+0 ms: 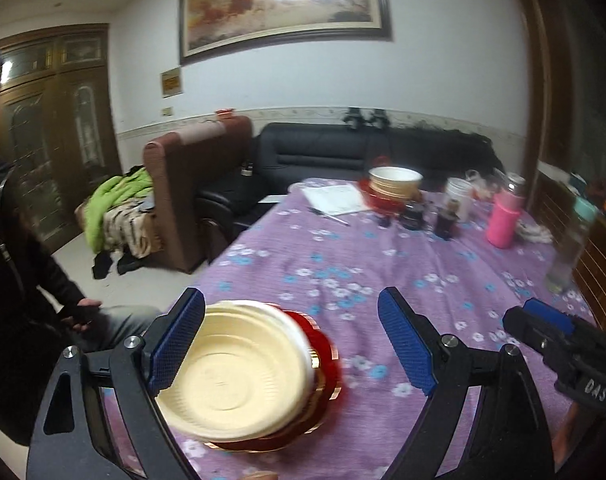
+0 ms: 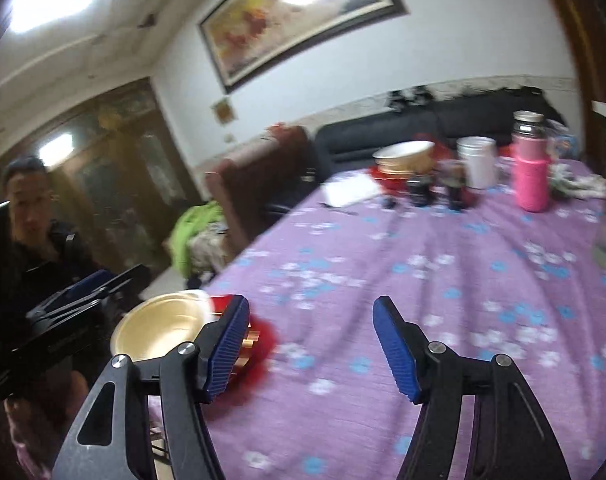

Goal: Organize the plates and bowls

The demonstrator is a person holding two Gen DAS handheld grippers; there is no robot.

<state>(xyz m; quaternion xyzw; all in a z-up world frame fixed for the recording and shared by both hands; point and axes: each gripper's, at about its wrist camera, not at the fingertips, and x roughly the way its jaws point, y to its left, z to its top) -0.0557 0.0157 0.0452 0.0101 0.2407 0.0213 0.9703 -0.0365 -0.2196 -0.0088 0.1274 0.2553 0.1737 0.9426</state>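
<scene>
A cream bowl tops a stack of red and gold plates near the front left corner of the purple flowered table. My left gripper stands open. The stack lies between its fingers, close to the left pad and well clear of the right one. My right gripper is open over bare cloth. The same bowl and red plates sit just left of its left pad. A second cream bowl on red plates stands at the far end.
Near the far stack are a sheet of paper, small dark jars, a white cup and a pink bottle. A clear bottle stands at the right edge. A person in dark clothes sits by the table's left corner.
</scene>
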